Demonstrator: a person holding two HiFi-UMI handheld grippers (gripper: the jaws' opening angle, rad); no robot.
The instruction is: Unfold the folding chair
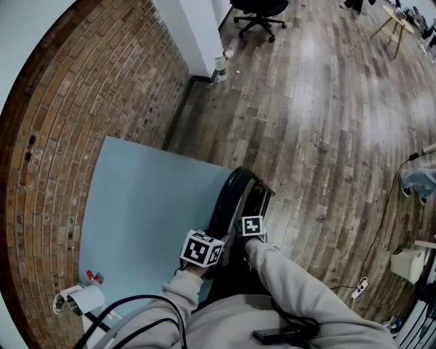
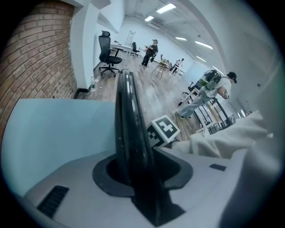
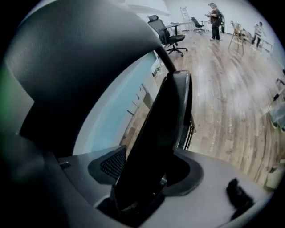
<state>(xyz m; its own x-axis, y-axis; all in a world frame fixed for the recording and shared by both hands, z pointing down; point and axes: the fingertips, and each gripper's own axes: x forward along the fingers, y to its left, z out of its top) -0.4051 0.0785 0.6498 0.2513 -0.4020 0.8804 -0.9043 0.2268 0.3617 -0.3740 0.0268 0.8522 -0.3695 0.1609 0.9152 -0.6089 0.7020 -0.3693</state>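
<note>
The black folding chair [image 1: 235,198] stands folded and upright on the wood floor, beside a pale blue panel [image 1: 143,211]. Both grippers are at its top edge, pointing steeply down. My left gripper [image 1: 216,253] sits on the chair's thin curved rim [image 2: 129,116]; in the left gripper view [image 2: 142,178] the rim fills the gap and the jaws are shut on it. My right gripper [image 1: 240,238] straddles a broader black part of the chair [image 3: 164,120]. In the right gripper view [image 3: 147,178] the ribbed left pad [image 3: 111,162] shows bare beside that part, so the jaws stand open around it.
A brick wall [image 1: 68,136] curves behind the blue panel. An office chair [image 1: 259,13] and a wooden stool [image 1: 395,27] stand far off on the floor. A cable [image 1: 381,232] and a white box [image 1: 407,262] lie to the right. People [image 2: 151,51] stand at the room's far end.
</note>
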